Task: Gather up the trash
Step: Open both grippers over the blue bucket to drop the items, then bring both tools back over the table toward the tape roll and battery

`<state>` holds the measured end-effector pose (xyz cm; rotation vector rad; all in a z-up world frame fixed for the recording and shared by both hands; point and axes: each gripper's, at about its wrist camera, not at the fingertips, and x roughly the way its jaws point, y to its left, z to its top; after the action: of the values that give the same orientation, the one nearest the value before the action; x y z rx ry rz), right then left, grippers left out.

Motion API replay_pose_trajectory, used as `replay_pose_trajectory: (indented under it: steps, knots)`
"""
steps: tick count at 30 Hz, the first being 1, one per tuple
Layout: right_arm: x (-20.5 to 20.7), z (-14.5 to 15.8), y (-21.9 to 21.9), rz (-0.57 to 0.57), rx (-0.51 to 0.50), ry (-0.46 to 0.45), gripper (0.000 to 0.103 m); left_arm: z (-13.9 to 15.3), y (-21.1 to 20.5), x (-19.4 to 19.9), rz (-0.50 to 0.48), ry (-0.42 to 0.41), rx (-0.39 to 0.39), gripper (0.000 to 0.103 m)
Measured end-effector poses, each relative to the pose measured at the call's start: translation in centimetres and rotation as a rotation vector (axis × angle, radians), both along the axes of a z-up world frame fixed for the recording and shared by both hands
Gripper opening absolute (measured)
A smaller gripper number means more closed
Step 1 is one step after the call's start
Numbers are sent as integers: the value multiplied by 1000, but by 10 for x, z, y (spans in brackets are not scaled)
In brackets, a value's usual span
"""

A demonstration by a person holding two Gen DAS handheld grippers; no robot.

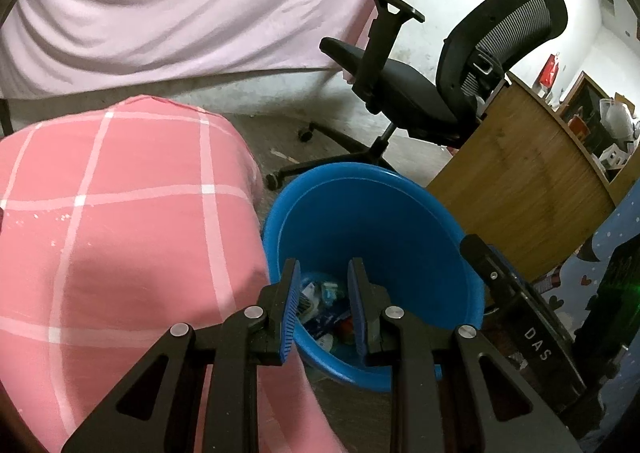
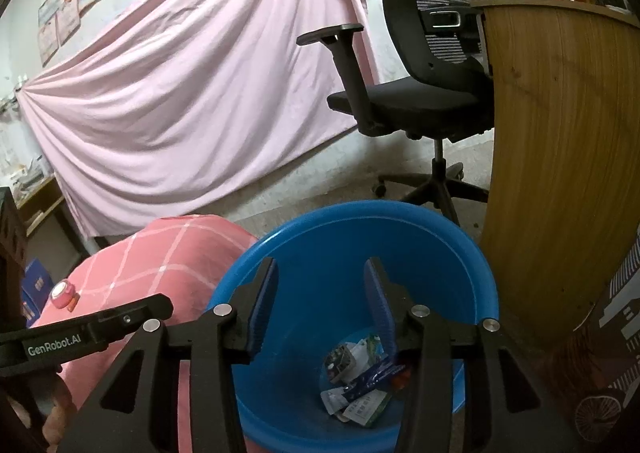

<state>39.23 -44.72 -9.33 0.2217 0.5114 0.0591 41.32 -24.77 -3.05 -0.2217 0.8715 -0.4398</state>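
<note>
Both two-finger grippers hang over the round blue plastic tub [image 2: 360,237], which stands on the floor between the pink checked bedding [image 1: 120,233] and the curved wooden desk panel [image 2: 560,157]. The left gripper [image 1: 324,293] has its jaws slightly apart and empty; the right gripper [image 2: 320,301] has its jaws wider apart, also empty. The crumpled wrappers and packets [image 2: 360,381] lie on the tub's bottom (several pieces, already collected). A small pink-and-white capped item [image 2: 63,293] rests on the bedding; whether it is trash cannot be told.
</note>
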Motion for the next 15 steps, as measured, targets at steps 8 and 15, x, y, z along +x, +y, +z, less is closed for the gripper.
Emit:
replay_pose_trajectory:
  steps: [8, 15]
  knots:
    - [-1, 9, 0, -15, 16, -19, 55, 11, 10, -7, 37, -33, 11, 30]
    - [-7, 23, 6, -20, 20, -60, 80, 32, 27, -22, 94, -98, 44, 55]
